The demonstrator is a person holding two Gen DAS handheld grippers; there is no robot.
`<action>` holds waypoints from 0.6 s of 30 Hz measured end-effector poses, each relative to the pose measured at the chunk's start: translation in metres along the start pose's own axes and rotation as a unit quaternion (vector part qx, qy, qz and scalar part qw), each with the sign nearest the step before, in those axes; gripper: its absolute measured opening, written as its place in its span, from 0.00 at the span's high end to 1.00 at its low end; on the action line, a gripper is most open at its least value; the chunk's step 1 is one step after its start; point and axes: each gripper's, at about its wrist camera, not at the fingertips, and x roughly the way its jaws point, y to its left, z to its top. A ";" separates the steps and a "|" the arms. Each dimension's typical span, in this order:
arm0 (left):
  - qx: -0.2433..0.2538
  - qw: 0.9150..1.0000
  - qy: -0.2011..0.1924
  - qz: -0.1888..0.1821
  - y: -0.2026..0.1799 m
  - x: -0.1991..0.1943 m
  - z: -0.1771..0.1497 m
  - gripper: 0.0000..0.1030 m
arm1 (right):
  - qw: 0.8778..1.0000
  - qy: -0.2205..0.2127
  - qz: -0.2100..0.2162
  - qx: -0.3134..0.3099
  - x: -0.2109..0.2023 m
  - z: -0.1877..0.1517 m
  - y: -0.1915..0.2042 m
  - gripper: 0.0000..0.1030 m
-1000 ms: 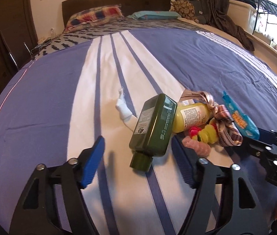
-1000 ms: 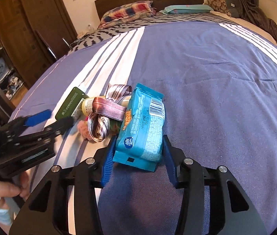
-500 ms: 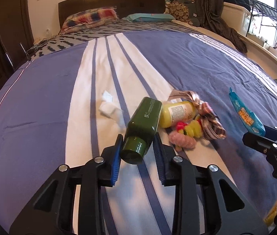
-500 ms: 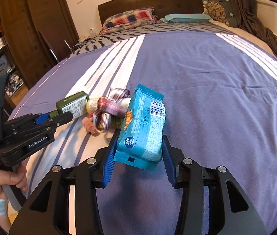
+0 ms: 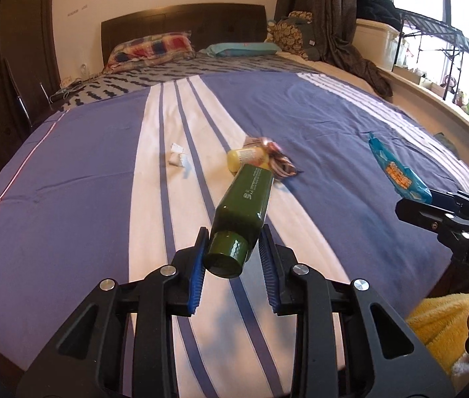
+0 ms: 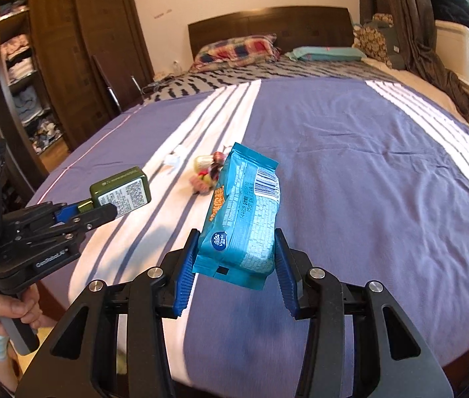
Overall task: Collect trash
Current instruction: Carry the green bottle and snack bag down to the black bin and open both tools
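Observation:
My left gripper (image 5: 233, 245) is shut on the cap end of a dark green bottle (image 5: 244, 199) and holds it above the bed; the bottle also shows in the right wrist view (image 6: 121, 190). My right gripper (image 6: 236, 252) is shut on a blue tissue pack (image 6: 242, 215), lifted off the bed; the pack also shows in the left wrist view (image 5: 398, 175). On the bedspread lie a yellow bottle (image 5: 246, 157), a striped ribbon (image 5: 279, 164), a crumpled white tissue (image 5: 178, 157) and small colourful items (image 6: 203, 180).
The blue and white striped bedspread (image 5: 317, 126) covers a wide bed with pillows (image 5: 151, 48) and a headboard at the far end. A wardrobe (image 6: 68, 66) stands left. A window ledge with a rack (image 5: 433, 43) runs along the right. A yellow cloth (image 5: 440, 328) lies below the bed edge.
My left gripper shut on the green bottle and lifted it up and back from the pile. My right gripper drew back with the tissue pack, so the remaining items look farther away.

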 end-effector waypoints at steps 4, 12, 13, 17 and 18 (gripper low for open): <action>0.001 1.000 -0.019 -0.005 -0.014 -0.037 -0.019 0.72 | 1.000 -0.011 -0.001 -0.025 -0.030 -0.018 0.009 0.57; 0.006 0.999 -0.036 -0.030 -0.042 -0.089 -0.060 0.72 | 0.999 -0.032 0.005 -0.037 -0.089 -0.058 0.017 0.57; 0.006 0.999 -0.034 -0.034 -0.045 -0.092 -0.066 0.72 | 0.999 -0.033 0.007 -0.034 -0.094 -0.063 0.017 0.57; 0.005 0.999 -0.019 -0.048 -0.054 -0.101 -0.093 0.72 | 0.999 -0.025 0.020 -0.029 -0.103 -0.083 0.018 0.57; 0.005 0.999 -0.012 -0.049 -0.056 -0.101 -0.100 0.72 | 0.999 -0.021 0.020 -0.029 -0.104 -0.089 0.019 0.57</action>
